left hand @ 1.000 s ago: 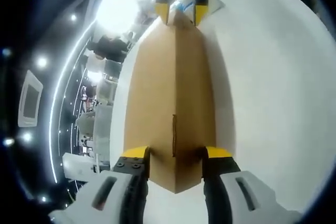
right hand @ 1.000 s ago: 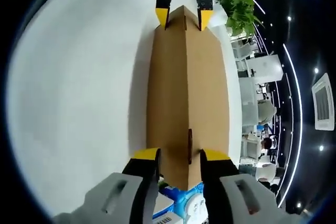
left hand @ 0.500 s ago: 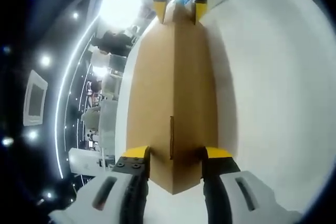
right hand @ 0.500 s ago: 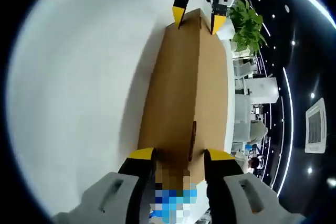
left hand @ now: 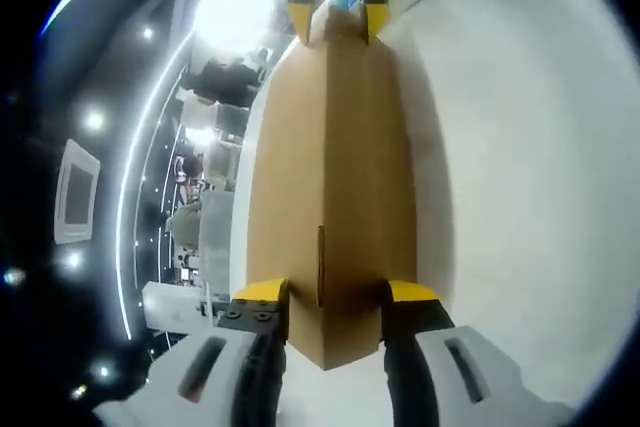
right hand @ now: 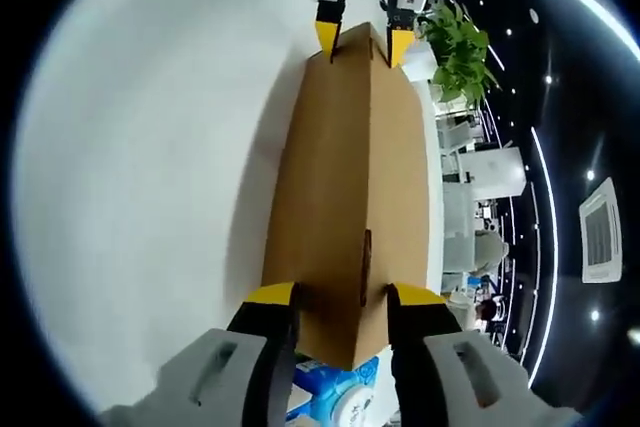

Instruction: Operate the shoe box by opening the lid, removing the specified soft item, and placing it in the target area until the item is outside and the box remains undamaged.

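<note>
A brown cardboard shoe box lid (left hand: 330, 147) stretches lengthwise between both grippers, seen edge-on with a ridge down its middle. My left gripper (left hand: 335, 295) is shut on its near end, one jaw on each side of the ridge. At the far end the right gripper (left hand: 337, 15) clamps the other end. In the right gripper view the same lid (right hand: 345, 167) runs from my right gripper (right hand: 343, 297), shut on it, up to the left gripper (right hand: 364, 39). A blue and white soft pack (right hand: 345, 397) shows under the lid's near end, between the jaws.
The white table (left hand: 520, 197) lies along one side of the lid, also seen as the white table (right hand: 130, 197). A green potted plant (right hand: 458, 42) stands beyond the table's far end. Office furniture and ceiling lights fill the dark side.
Both grippers keep their hold on the lid. The right gripper view has rolled slightly, and the blue and white pack under the near end shows more plainly.
</note>
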A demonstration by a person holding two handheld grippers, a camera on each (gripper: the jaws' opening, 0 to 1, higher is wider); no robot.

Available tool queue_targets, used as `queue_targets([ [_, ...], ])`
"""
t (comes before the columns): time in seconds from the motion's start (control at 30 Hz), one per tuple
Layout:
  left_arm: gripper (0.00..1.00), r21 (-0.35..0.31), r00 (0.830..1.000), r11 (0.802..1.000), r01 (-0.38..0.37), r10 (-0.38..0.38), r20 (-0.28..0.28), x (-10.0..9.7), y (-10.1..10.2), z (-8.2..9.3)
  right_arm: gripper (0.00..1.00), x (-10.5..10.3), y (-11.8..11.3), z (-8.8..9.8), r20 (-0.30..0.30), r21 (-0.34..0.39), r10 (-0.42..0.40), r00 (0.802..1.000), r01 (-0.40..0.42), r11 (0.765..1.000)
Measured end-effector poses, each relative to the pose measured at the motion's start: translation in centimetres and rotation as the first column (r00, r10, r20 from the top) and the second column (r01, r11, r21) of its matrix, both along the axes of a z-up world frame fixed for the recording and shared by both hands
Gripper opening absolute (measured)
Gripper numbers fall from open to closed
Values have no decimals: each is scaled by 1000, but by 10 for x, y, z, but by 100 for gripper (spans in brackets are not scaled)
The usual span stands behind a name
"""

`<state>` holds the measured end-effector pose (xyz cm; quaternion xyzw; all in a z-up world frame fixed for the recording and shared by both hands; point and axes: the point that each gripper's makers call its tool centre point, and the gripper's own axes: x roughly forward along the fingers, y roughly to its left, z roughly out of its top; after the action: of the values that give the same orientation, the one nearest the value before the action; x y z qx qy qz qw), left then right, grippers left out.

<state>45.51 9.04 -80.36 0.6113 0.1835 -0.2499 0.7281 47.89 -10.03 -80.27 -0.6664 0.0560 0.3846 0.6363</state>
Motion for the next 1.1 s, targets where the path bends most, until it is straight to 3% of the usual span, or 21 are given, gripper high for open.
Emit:
queue_targets([
  [0.43,36,-15,998,999,50,-50,-21,-30,-24,1,34,-43,-24,1,-43,12,-67,997,68,998],
  [0.6,36,-7,998,999,49,-49,-30,-36,-29,1,34,-50,-27,2,-74,40,-107,991,110,993],
  [1.1,36,-11,999,999,39,-39,-35,-43,-31,2,32,-58,-31,3,-67,5,-83,994,83,997],
])
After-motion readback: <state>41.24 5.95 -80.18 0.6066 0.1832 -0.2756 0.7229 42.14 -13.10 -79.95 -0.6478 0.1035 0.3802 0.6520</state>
